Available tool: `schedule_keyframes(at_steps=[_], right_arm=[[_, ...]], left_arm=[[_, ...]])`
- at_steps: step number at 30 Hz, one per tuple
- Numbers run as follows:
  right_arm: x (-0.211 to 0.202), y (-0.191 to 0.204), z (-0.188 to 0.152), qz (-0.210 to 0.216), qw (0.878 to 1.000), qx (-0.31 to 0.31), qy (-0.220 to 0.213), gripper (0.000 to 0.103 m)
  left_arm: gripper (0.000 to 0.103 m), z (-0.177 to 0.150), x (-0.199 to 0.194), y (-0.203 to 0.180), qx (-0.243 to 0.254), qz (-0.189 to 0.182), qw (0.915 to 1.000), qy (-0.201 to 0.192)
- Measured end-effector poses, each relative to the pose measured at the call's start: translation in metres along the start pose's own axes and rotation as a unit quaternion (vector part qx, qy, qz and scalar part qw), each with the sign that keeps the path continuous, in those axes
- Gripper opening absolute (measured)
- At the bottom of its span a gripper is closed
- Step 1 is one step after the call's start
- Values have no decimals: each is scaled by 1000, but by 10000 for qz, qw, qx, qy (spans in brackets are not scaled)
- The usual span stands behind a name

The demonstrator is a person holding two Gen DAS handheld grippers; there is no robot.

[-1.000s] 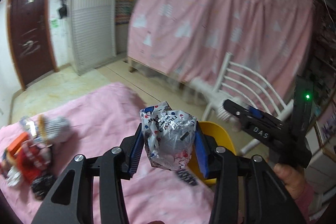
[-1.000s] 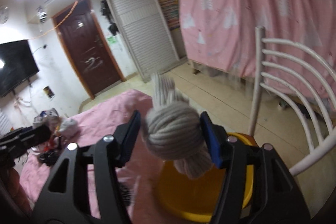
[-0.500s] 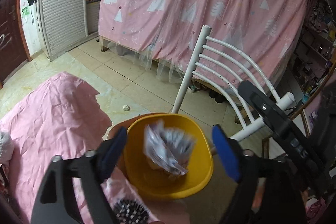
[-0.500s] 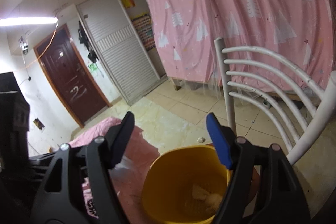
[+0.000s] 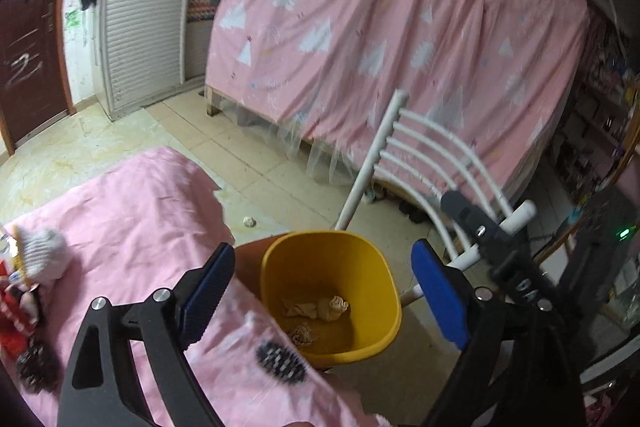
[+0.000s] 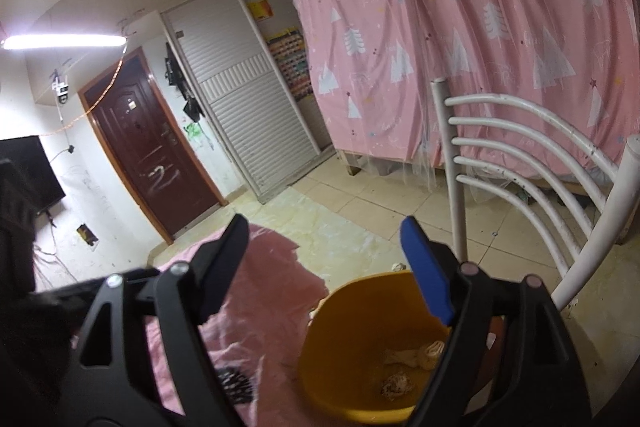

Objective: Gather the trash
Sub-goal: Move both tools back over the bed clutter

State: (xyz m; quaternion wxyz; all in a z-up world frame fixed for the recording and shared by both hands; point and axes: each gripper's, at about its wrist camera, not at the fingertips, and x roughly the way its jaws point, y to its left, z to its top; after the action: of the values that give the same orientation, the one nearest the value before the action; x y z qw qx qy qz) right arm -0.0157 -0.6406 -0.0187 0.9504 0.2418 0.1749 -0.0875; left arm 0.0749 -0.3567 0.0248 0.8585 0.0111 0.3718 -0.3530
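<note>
Above the yellow bin [image 5: 384, 291] we're holding left gripper [image 5: 326, 289] and right gripper [image 6: 334, 265] spread wide, empty; crumpled trash [image 5: 316, 307] lying inside. Left view alone showing hairbrush [image 5: 281, 363] bristles clearly.

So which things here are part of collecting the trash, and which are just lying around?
Part of the job:
- yellow bin
- scraps already in the bin
- left gripper, open
- right gripper, open
- pile of items on the pink cloth, possibly more trash

Just lying around:
- white chair
- hairbrush
- pink curtain
- brown door
</note>
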Motion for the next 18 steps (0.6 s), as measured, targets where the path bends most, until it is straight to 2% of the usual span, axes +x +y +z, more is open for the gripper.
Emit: schedule_keyframes(at_steps=[5,8,18], right_arm=[[-20,37,-1,163,9995,-259,-35,75],[-28,63,-2,321,9985,-429,-51,80],[-16,152,-16,951,9891,-1096,263,80]], left_arm=[[84,-10,-57,31,-261,69,9990,-359],[85,-20,-87,50,-286,293,9979,-496],[86,-47,-162,131,-761,1128,9869,-871]])
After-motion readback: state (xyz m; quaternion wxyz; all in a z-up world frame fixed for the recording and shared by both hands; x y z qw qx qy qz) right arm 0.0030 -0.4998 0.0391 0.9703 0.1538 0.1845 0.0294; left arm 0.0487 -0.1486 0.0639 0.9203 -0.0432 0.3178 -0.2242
